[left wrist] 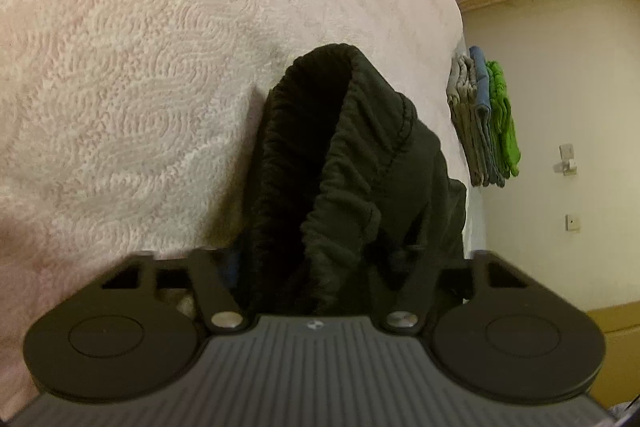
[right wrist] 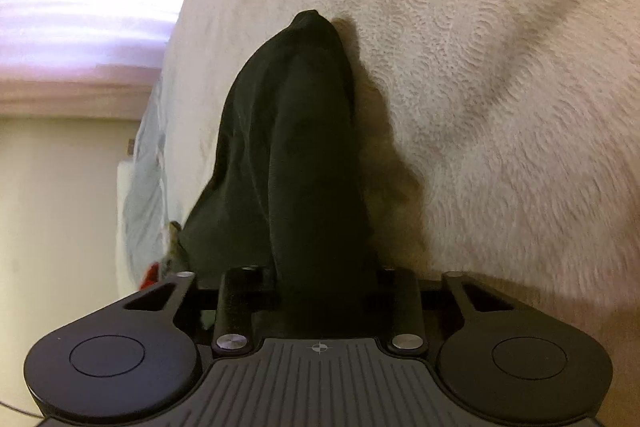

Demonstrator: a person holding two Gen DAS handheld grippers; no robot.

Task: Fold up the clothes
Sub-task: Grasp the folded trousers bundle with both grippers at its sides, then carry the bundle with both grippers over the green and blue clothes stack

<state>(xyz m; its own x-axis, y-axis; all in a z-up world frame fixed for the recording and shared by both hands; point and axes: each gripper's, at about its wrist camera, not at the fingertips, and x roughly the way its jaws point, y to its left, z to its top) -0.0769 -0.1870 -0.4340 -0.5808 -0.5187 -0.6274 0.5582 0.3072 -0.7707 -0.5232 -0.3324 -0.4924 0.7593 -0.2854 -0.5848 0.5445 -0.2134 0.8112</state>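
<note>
Left wrist view shows one black garment point(left wrist: 352, 155) pinched in the left gripper point(left wrist: 316, 267), hanging over a pale textured bed cover point(left wrist: 140, 67); one stack of folded clothes point(left wrist: 484, 119) lies near a cream wall point(left wrist: 560, 87). Right wrist view shows the right gripper point(right wrist: 320, 283) closed on the same black cloth point(right wrist: 292, 147).

We see each gripper, left gripper point(left wrist: 316, 267) and right gripper point(right wrist: 320, 287), as matte black: a ribbed grey centre plate with a small crosshair mark, two round discs, silver pivot screws.
</note>
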